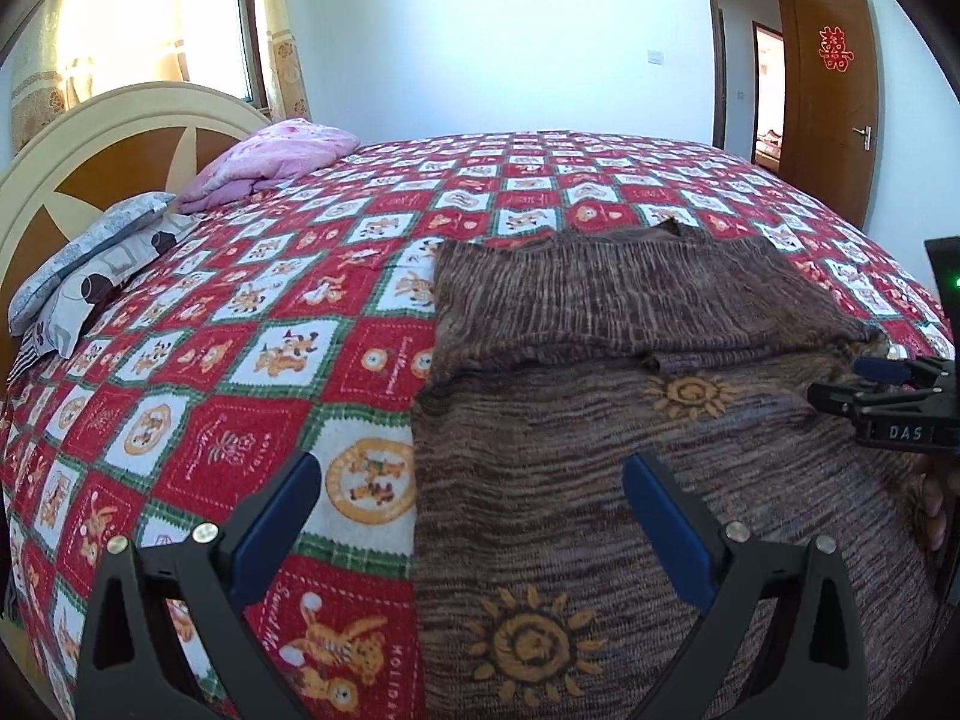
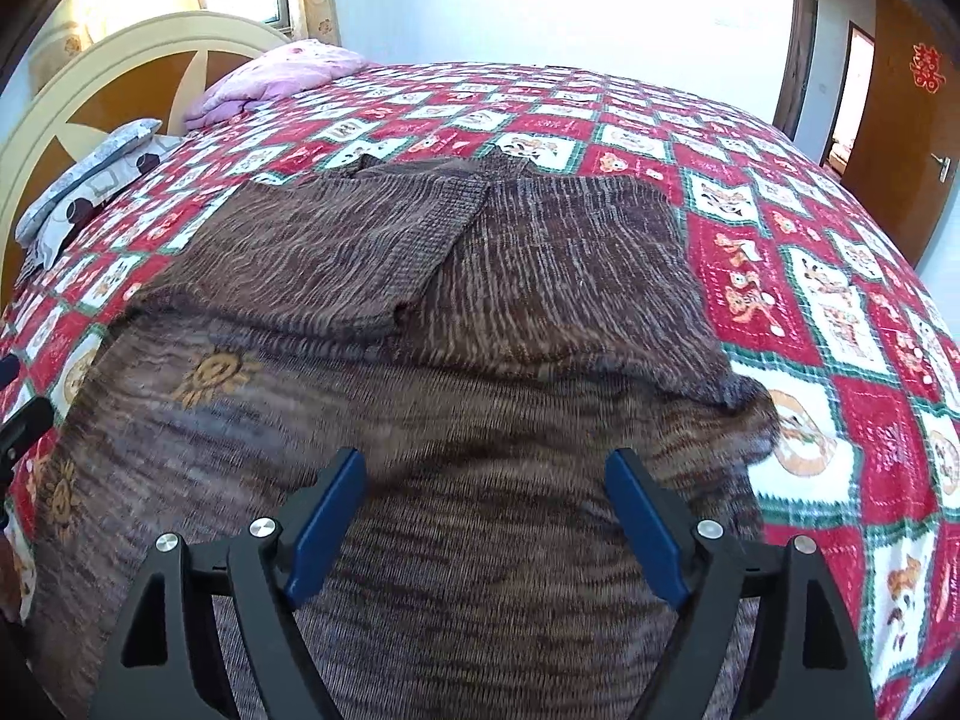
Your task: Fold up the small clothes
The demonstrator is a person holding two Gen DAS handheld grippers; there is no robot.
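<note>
A brown knitted sweater (image 1: 630, 480) with orange sun motifs lies flat on the red checked bedspread (image 1: 240, 360). Its sleeves are folded across the upper half (image 2: 420, 252). My left gripper (image 1: 471, 492) is open just above the sweater's left edge, half over the bedspread, with nothing between its blue pads. My right gripper (image 2: 486, 471) hovers open over the middle of the sweater's body (image 2: 480, 540), holding nothing. It also shows at the right edge of the left wrist view (image 1: 852, 387), near the folded sleeve's end. One finger (image 2: 27, 423) of the left gripper peeks in at the right wrist view's left edge.
A folded pink quilt (image 1: 270, 159) and patterned pillows (image 1: 90, 264) lie by the cream and brown headboard (image 1: 90, 150) at the far left. A window with curtains (image 1: 210, 18) is behind it. A brown door (image 1: 834, 102) stands open at the far right.
</note>
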